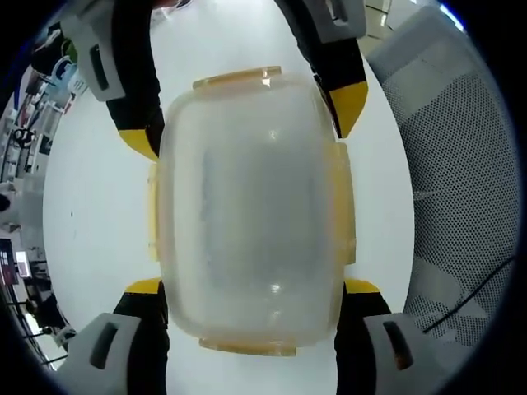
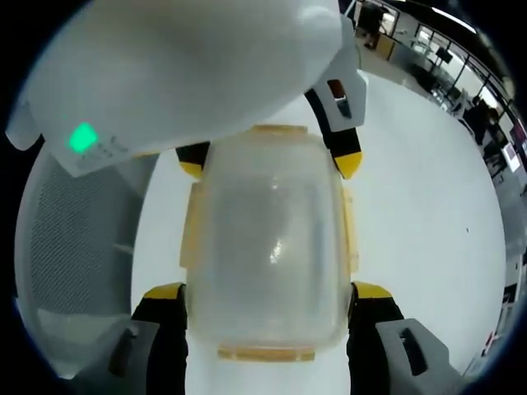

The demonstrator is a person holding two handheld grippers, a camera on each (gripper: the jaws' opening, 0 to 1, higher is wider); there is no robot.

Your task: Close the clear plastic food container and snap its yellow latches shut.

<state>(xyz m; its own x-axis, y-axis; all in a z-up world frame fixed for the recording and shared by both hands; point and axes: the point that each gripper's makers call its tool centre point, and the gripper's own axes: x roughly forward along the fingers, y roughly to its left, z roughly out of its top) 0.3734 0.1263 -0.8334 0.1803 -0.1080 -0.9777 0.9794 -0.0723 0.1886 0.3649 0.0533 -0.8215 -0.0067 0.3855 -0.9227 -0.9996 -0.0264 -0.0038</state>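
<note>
Item: clear plastic food container (image 1: 251,214), lid seated on top, lying on the white table (image 1: 90,214) between my two grippers; also seen in the right gripper view (image 2: 268,247). A grey mesh chair (image 1: 461,189) stands beside the table.

Latches: yellow latches (image 1: 239,80) on all four sides. They sit close against the walls; whether each is fully snapped I cannot tell.

Handling, as I judge it: light, apparently empty; thin walls that will flex if squeezed hard; smooth plastic, likely to slide on the bare tabletop. Best taken across the long sides below the lid rim, or steadied there while a fingertip presses a latch flat.

Left gripper (image 1: 251,288): my jaws stand wide apart, one yellow-tipped finger at each long side of the near end of the container, touching or just beside the walls; firm contact is not clear.

Right gripper (image 2: 268,292): likewise spread wide and straddling the container from the opposite end, tips against or just beside its sides.
</note>
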